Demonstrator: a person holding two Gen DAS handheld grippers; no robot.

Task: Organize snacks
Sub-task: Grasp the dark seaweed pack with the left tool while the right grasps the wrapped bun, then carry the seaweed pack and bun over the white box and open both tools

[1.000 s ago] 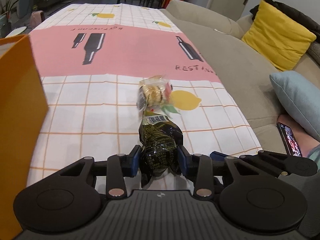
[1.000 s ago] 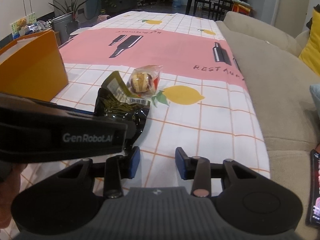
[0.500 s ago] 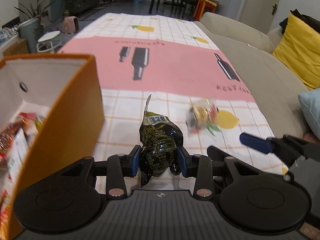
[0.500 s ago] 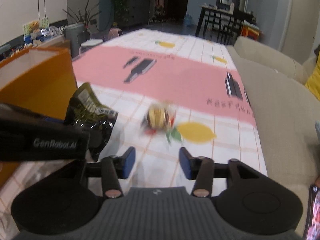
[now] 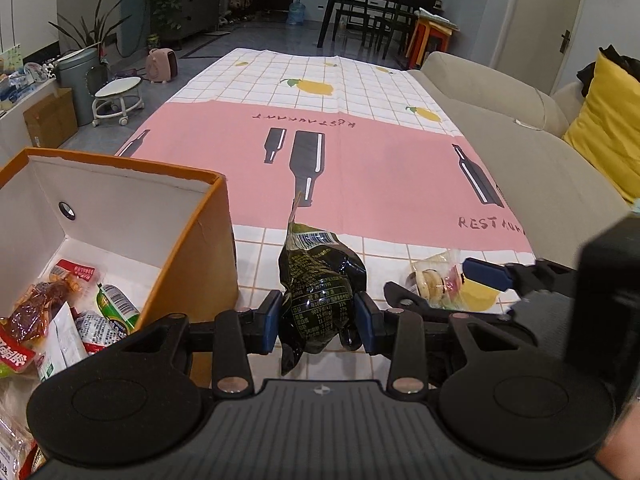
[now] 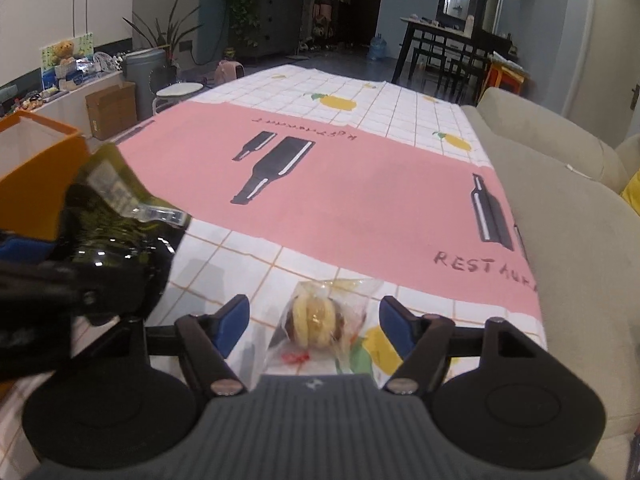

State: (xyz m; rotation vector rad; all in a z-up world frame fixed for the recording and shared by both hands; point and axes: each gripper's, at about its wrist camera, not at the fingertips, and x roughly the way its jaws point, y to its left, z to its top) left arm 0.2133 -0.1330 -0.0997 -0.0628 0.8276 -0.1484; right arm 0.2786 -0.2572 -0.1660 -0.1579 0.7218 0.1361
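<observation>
My left gripper is shut on a dark green snack packet, held above the tablecloth just right of the orange box. That packet also shows at the left of the right wrist view. A clear-wrapped pastry lies on the cloth between the blue pads of my right gripper, whose jaws are opening and do not touch it. In the left wrist view the pastry sits at the right, with one right fingertip over it.
The orange box holds several snack packets. A checked and pink tablecloth covers the long table. A beige sofa with a yellow cushion runs along the right edge.
The left gripper has carried the green packet left and up until the box's inside shows. The right gripper has moved forward over the pastry and its jaws have widened.
</observation>
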